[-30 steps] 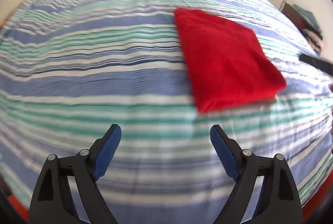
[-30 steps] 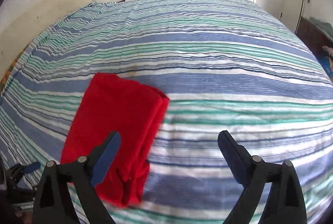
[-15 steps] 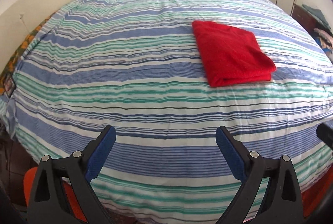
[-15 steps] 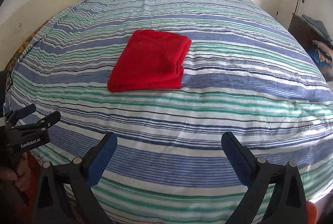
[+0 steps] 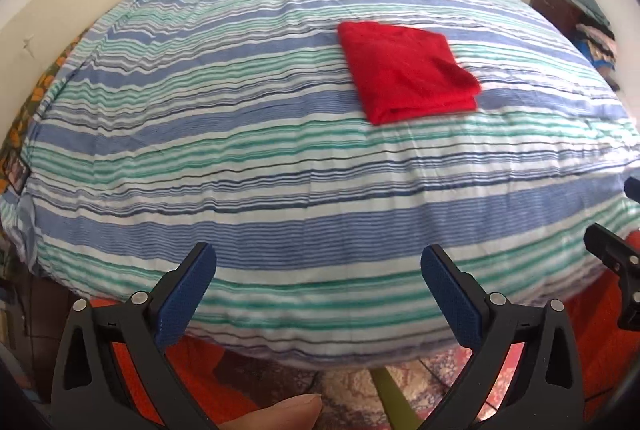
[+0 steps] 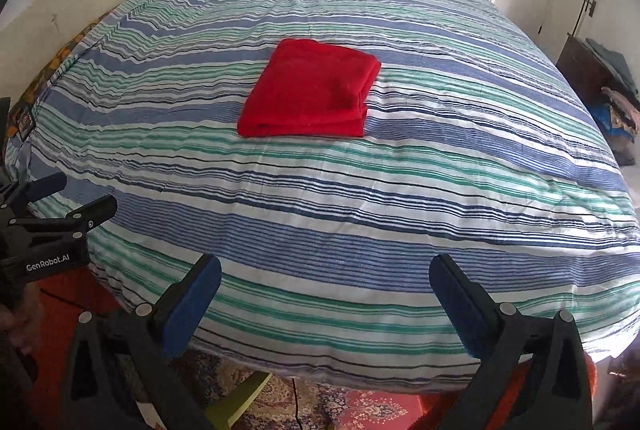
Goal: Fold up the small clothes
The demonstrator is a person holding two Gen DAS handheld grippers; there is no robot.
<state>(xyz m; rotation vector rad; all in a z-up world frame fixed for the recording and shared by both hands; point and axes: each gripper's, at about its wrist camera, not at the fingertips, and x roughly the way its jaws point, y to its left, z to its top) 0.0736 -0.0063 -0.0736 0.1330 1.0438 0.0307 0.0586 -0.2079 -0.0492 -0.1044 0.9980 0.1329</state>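
Red garment (image 6: 310, 90), folded into a rectangle, lies near the middle of the striped bed (image 6: 360, 230), well apart from both grippers. Left gripper (image 5: 318, 288) and right gripper (image 6: 326, 296) hang at the bed's near edge; their jaws have just been opening and now stand wide apart, nothing between them.

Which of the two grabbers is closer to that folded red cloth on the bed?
Right, narrowly. The right gripper faces the folded red cloth almost straight on; the left gripper stands off to its left.

A bed (image 6: 400, 214) covered by a sheet striped in blue, green and white carries one folded red cloth (image 6: 308, 90), lying flat toward the middle. Its layered edges, somewhat blurred, seem to face the near side.
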